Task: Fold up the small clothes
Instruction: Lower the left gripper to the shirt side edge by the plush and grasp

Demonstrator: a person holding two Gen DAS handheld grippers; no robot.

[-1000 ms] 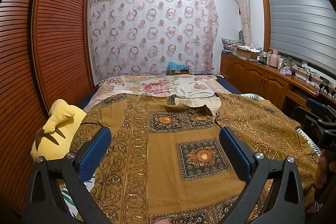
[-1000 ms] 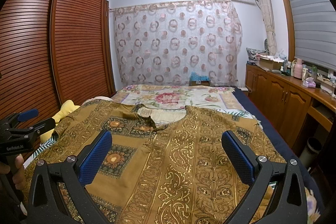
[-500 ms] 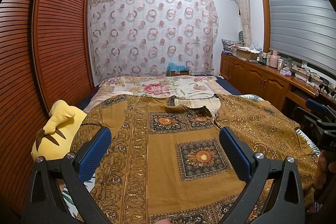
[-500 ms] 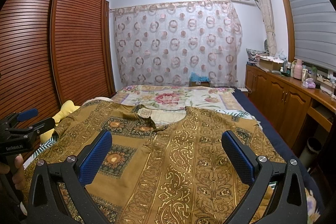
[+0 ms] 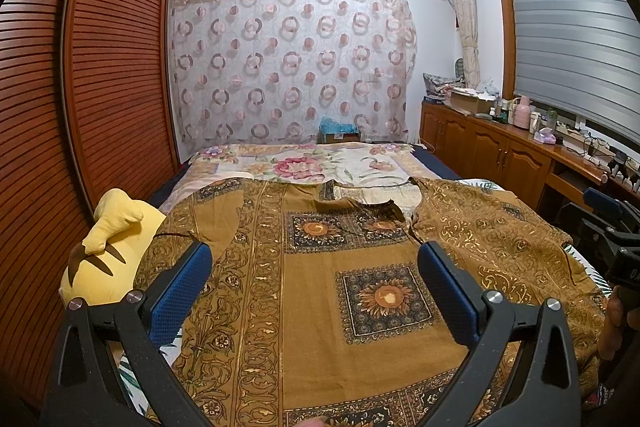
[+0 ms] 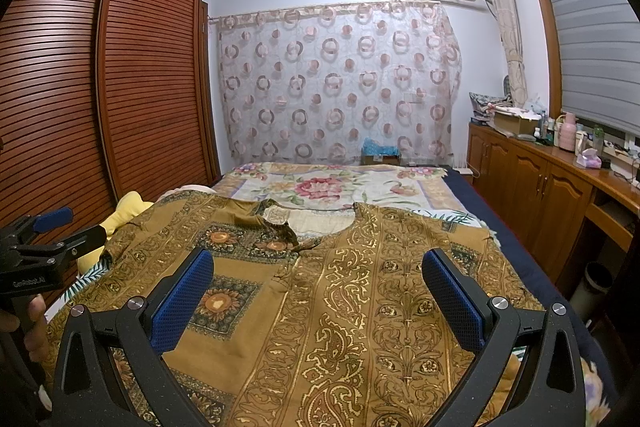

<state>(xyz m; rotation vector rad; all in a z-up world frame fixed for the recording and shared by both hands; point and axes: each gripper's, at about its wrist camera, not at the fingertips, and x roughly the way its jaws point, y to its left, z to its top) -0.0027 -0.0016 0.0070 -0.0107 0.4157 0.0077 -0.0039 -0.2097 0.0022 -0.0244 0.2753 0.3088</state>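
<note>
1. While both claws hang above the near part of the bed, the left gripper (image 5: 314, 281) has its blue pads (image 5: 180, 287) spread wide, with nothing between them.
2. Likewise the right gripper (image 6: 318, 285) stands wide apart and empty, its blue pads (image 6: 450, 301) framing patterned cloth below.
3. Each claw shows in the other's view: the right gripper (image 5: 612, 247) at the far right edge of the left camera, the left gripper (image 6: 44, 251) at the left edge of the right camera, a hand on each handle.
4. Under both lies the brown and gold garment (image 5: 340, 287) (image 6: 340, 287), spread flat over the near half of the bed, neckline toward the far end, sleeves out to left and right.
5. Beyond it the floral bedspread (image 5: 304, 165) covers the far half.
6. A yellow plush toy (image 5: 108, 239) sits at the left, touching the garment's left sleeve.
7. A wooden wardrobe (image 6: 100, 87) lines the left side, a cabinet (image 6: 532, 179) the right, a circle-patterned curtain (image 5: 288, 63) the far wall.
</note>
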